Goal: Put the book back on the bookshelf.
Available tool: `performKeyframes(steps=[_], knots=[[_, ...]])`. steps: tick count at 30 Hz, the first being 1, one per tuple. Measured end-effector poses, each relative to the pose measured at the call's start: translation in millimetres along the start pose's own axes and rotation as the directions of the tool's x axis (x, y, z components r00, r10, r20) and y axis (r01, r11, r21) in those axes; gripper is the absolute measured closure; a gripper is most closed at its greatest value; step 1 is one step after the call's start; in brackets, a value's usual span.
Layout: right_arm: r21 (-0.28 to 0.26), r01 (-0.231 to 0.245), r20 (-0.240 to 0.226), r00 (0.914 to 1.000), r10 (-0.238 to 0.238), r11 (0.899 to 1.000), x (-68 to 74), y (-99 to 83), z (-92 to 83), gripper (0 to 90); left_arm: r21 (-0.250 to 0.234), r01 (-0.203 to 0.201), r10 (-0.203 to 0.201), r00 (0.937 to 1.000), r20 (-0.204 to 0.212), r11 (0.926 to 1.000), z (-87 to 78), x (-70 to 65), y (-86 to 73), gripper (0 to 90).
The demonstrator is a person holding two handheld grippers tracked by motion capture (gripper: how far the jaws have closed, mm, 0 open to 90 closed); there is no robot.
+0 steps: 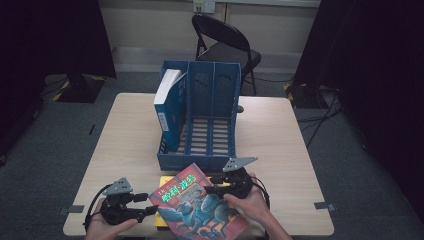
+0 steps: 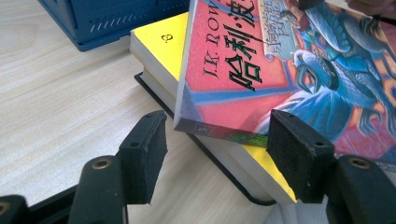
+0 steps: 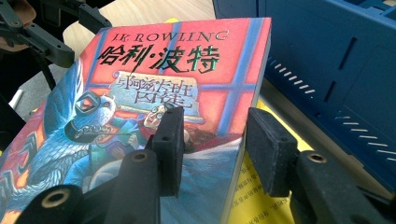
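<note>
step: picking the top book off the stack, likely to file it in the blue rack (image 1: 200, 117)
red book (image 1: 200, 210): tilted, lifted at the edge nearest the rack, lying over the yellow book (image 2: 161, 39), just in front of the rack's low front wall
yellow book: flat on the table (image 1: 280, 135), under the red book, a black-edged book below it
right gripper (image 3: 212, 149): clenched on the red book's edge, one pad on the cover, the other under it
left gripper (image 2: 212, 154): released, jaws parted with the red book's near corner between them, pads not pressing
left gripper place: on the side of the red book away from the right gripper, farther from the rack
rack: three slots, a blue-white book (image 1: 167, 107) standing in the left slot, middle and right slots free
next move, my guess: right gripper lifts the red book clear, turns it upright, lines it with a free slot
watch: one-edge grip, book may sag or swing; left gripper should back off or steady the spine
</note>
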State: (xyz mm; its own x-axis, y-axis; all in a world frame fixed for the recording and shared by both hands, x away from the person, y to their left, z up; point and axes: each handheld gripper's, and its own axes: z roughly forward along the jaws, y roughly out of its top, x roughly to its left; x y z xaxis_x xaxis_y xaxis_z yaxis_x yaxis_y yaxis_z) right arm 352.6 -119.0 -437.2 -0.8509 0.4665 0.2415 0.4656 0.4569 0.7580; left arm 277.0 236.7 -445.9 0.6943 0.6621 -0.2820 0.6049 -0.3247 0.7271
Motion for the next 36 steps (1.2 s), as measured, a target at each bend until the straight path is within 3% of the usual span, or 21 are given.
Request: performKeyframes(steps=[6, 11, 13, 22, 27, 36], knots=[[-0.001, -0.004, 0.005, 1.0, 0.004, 1.0, 0.4, -0.5, -0.1, 57.9, -0.004, -0.005, 0.005, 0.9996, -0.028, 1.0, 1.2, -2.1, 0.6, 37.0], [-0.008, -0.011, 0.035, 0.9993, 0.012, 1.0, 2.0, -3.6, -4.0, 57.7, -0.015, 0.006, -0.006, 0.9999, -0.016, 0.9999, 5.7, 3.9, 4.1, 37.1], [-0.019, -0.02, 0.048, 0.9986, 0.021, 1.0, 3.1, -6.8, -6.3, 57.5, -0.027, -0.012, 0.012, 0.9997, -0.021, 0.9996, 7.3, 5.0, 5.8, 37.1], [-0.026, -0.015, 0.099, 0.995, 0.018, 1.0, 8.8, -14.5, -15.4, 56.1, -0.041, -0.012, 0.01, 0.9986, -0.052, 0.9991, 16.3, 9.9, 16.8, 35.7], [-0.033, -0.024, 0.093, 0.9953, 0.027, 0.999, 8.1, -18.9, -19.3, 55.0, -0.042, -0.008, 0.006, 0.9991, -0.041, 0.9991, 20.2, 14.3, 21.4, 35.8], [-0.037, -0.045, 0.086, 0.9951, 0.048, 0.998, 8.4, -28.4, -29.4, 53.0, -0.046, 0.001, -0.004, 0.9974, -0.072, 0.9989, 30.7, 17.5, 33.2, 37.7]])
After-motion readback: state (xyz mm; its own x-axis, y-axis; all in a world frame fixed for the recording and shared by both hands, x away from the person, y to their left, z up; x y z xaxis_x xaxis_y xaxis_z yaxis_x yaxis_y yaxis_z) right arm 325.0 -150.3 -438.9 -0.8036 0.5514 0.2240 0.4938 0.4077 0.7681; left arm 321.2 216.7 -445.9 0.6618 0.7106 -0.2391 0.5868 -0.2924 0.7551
